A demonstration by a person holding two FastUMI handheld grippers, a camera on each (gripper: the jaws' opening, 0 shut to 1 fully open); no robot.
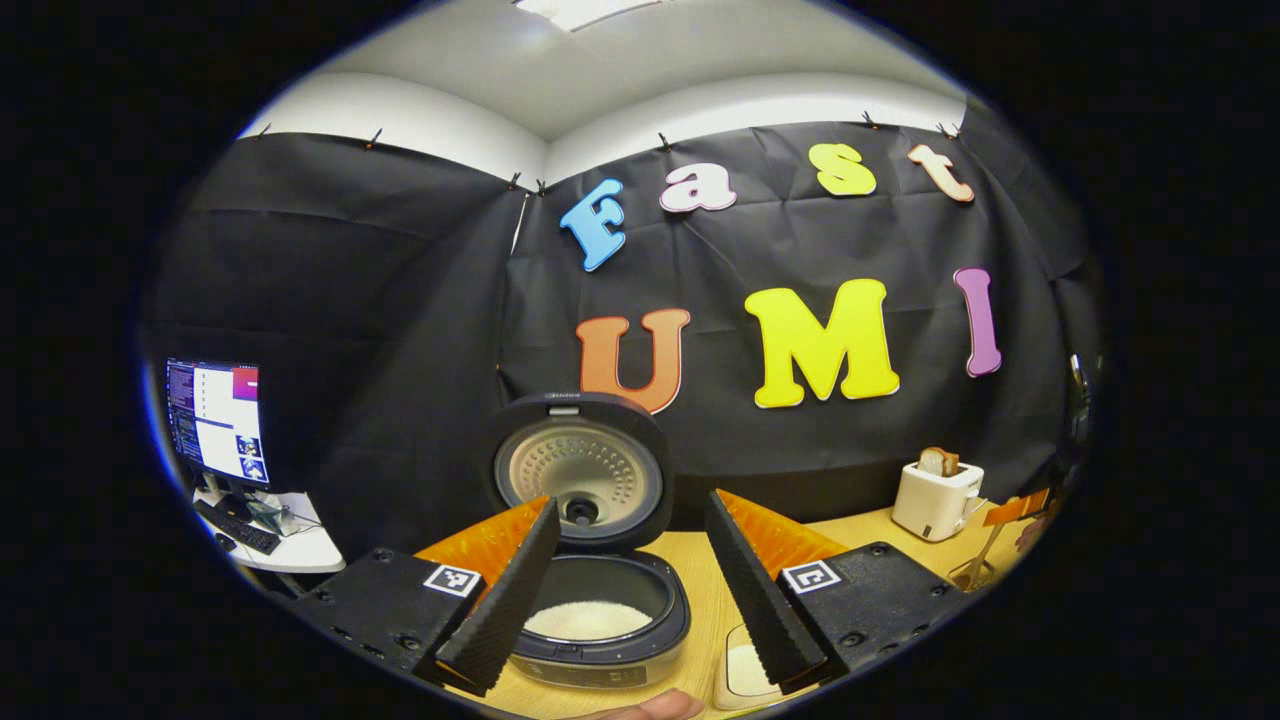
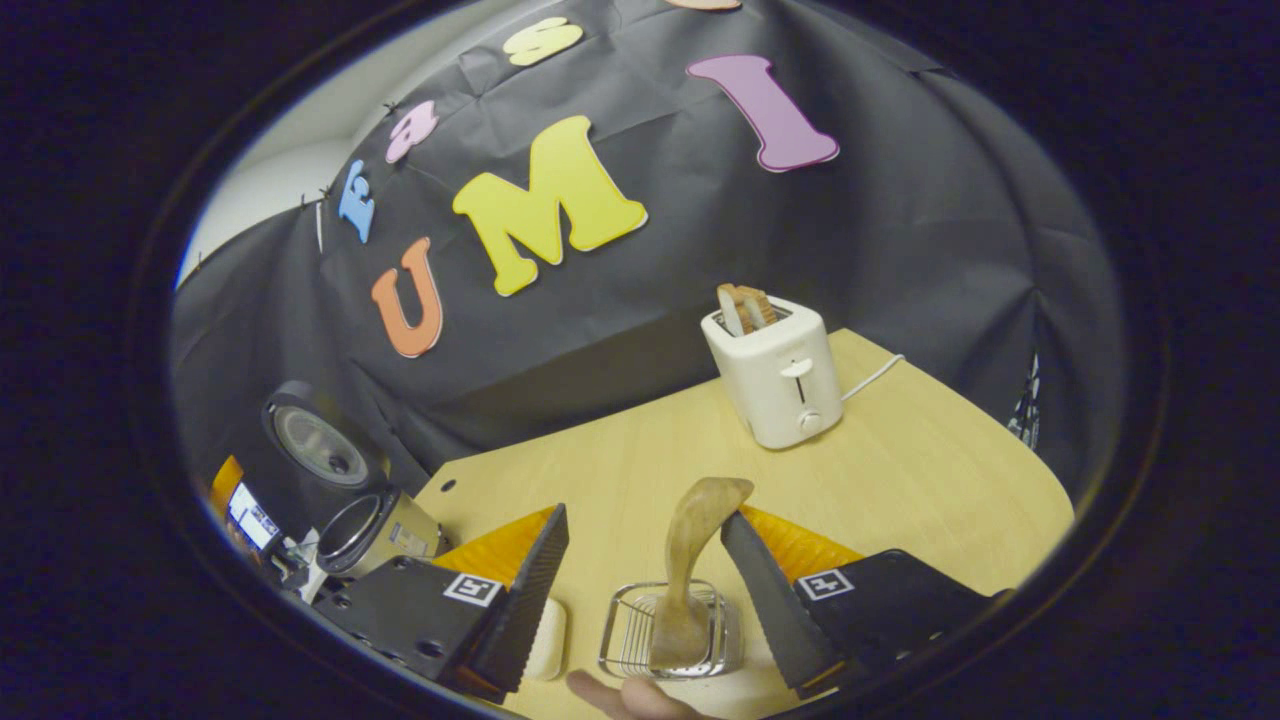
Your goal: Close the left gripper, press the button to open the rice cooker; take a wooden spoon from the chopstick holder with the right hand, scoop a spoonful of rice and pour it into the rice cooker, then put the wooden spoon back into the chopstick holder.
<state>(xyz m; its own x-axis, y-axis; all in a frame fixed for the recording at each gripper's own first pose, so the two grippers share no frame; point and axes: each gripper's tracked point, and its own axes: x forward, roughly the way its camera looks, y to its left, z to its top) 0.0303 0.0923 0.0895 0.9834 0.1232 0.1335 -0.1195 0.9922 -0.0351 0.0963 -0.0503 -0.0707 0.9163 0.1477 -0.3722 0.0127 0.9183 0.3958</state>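
Observation:
The rice cooker point(image 1: 590, 640) stands open, its lid point(image 1: 580, 470) upright and white rice in the pot. My left gripper point(image 1: 632, 501) hovers open above and in front of it. In the right gripper view, the wooden spoon point(image 2: 695, 545) stands in the wire chopstick holder point(image 2: 620, 630), handle down and bowl up. My right gripper point(image 2: 644, 518) is open around it. The spoon's bowl leans close to the right finger point(image 2: 760, 590); whether they touch I cannot tell. A white rice dish point(image 2: 550, 625) sits left of the holder, also seen as the white dish point(image 1: 745, 668).
A white toaster point(image 2: 775, 375) with bread in it stands at the back of the wooden table point(image 2: 900, 470), its cord trailing right. The open cooker point(image 2: 375, 525) is at the table's left end. A monitor point(image 1: 218, 420) and keyboard sit on a side desk. A person's fingertip point(image 2: 620, 695) shows at the bottom edge.

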